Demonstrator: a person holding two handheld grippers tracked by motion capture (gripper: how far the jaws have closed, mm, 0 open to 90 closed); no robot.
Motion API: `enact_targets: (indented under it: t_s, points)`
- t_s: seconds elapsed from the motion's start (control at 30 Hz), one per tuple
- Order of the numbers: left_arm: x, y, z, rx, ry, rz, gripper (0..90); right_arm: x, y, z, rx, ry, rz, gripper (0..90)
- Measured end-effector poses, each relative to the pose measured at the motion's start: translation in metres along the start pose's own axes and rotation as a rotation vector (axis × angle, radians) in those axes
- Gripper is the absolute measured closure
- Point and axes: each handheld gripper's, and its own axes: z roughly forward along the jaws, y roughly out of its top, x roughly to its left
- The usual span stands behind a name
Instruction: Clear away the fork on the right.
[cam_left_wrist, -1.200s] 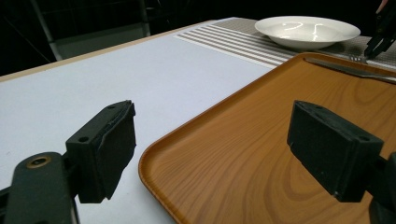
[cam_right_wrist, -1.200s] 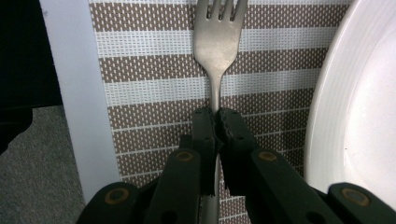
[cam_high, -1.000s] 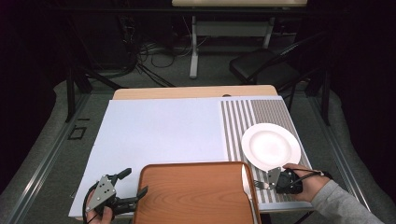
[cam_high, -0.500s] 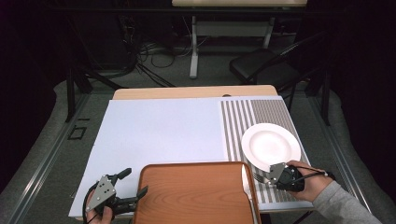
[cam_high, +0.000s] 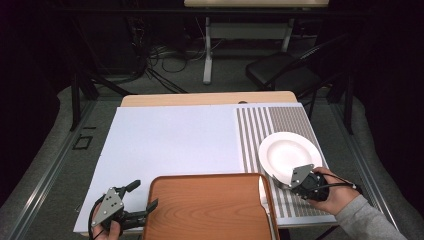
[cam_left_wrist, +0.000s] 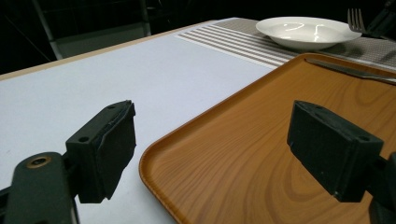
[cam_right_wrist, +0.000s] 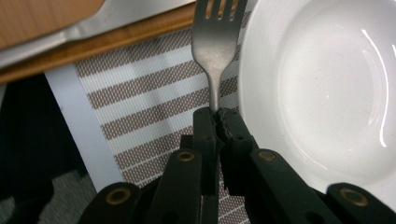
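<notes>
While one wooden tray (cam_high: 210, 207) sits on the desk (cam_high: 170, 140), the left tongs (cam_high: 141, 202) stand wide apart at its left edge, holding nothing. One knife (cam_left_wrist: 348, 71) lies on the tray's far side. Right of the tray, the right tongs (cam_right_wrist: 218, 122) are squeezed tight on one fork (cam_right_wrist: 217, 44), just beside one white plate (cam_right_wrist: 322, 84) on one striped mat (cam_high: 280, 122).

Glossy white plate (cam_right_wrist: 327, 88), metal fork (cam_right_wrist: 217, 42), wood-grain tray (cam_left_wrist: 280, 154)
</notes>
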Motion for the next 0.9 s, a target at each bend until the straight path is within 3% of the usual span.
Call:
enact_targets:
  t_s: [0.03, 0.1, 0.13, 0.17, 0.33, 0.53, 0.73, 0.9]
  points:
    - [0.000, 0.000, 0.000, 0.000, 0.000, 0.000, 15.9, -0.001, 0.000, -0.002, 0.006, 0.004, 0.035, 85.9]
    - [0.000, 0.000, 0.000, 0.001, -0.001, 0.001, 15.9, -0.004, 0.000, -0.003, -0.046, -0.007, 0.088, 85.9]
    - [0.000, 0.000, 0.000, 0.001, -0.001, 0.001, 15.9, -0.007, 0.002, -0.010, 0.023, 0.018, 0.121, 85.9]
    - [0.000, 0.000, 0.000, 0.002, -0.002, 0.002, 15.9, -0.007, 0.000, -0.008, -0.048, 0.009, 0.156, 85.9]
    - [0.000, 0.000, 0.000, 0.002, -0.001, 0.000, 15.9, -0.014, -0.001, -0.014, -0.087, 0.024, 0.257, 85.8]
    - [0.000, 0.000, 0.000, 0.004, -0.002, 0.003, 15.9, -0.020, -0.007, -0.022, -0.180, 0.042, 0.394, 85.9]
    - [0.000, 0.000, 0.000, 0.002, 0.000, 0.002, 15.9, -0.022, -0.015, -0.029, -0.241, 0.038, 0.486, 85.8]
    - [0.000, 0.000, 0.000, 0.003, -0.001, 0.003, 15.9, -0.018, -0.020, -0.032, -0.312, 0.045, 0.521, 85.9]
